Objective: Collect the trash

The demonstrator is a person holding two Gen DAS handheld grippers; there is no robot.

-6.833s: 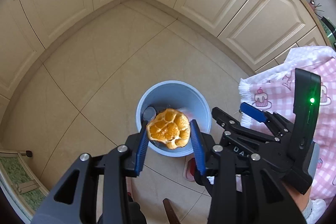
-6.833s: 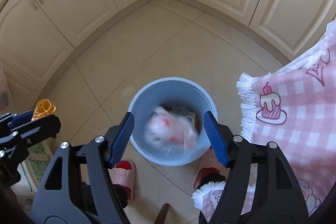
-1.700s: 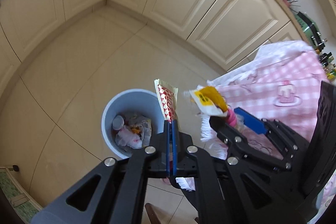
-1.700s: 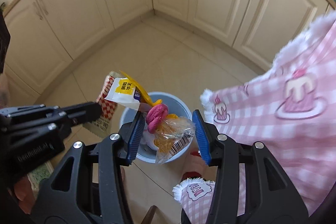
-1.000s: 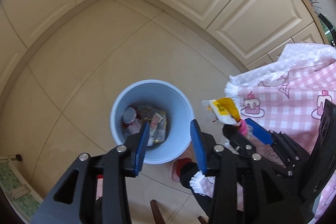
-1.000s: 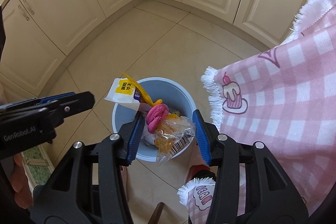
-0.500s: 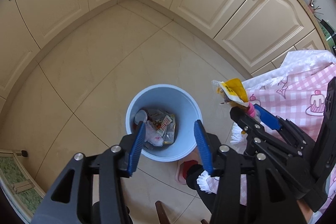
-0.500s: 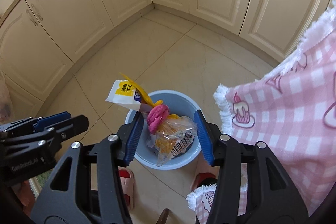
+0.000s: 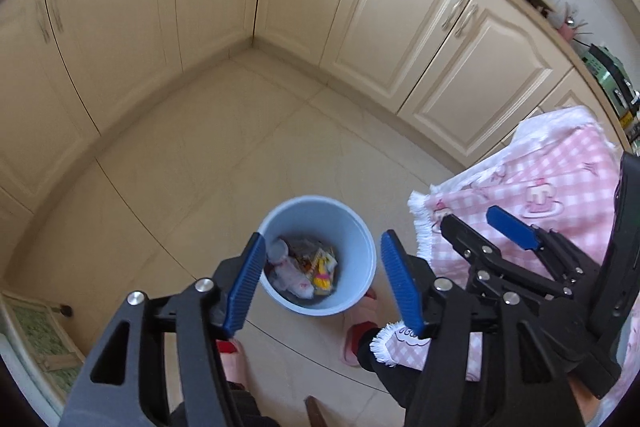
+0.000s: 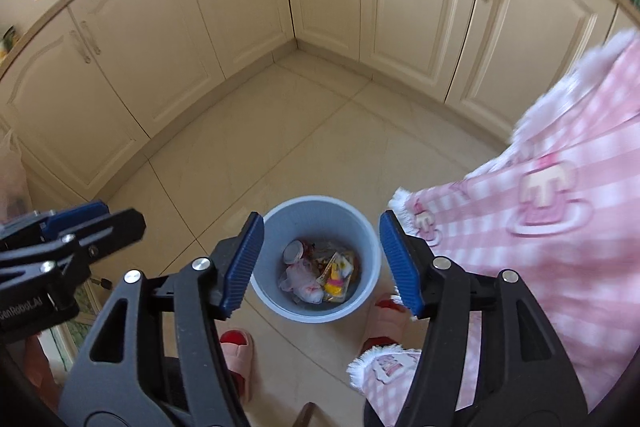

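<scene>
Right gripper [image 10: 321,263] above the blue bin [image 10: 276,227], jaws opening, nothing between them. Wrappers [image 10: 320,277] inside the bin. Left gripper [image 10: 80,227] left of the bin, pink checked cloth [image 10: 540,227] right of it, slippers [image 10: 238,351] just below.

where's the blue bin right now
The blue bin stands on the tiled floor, low and central in both wrist views, just left of the pink checked tablecloth and in front of the person's slippers, framed by each gripper's fingers.
</scene>
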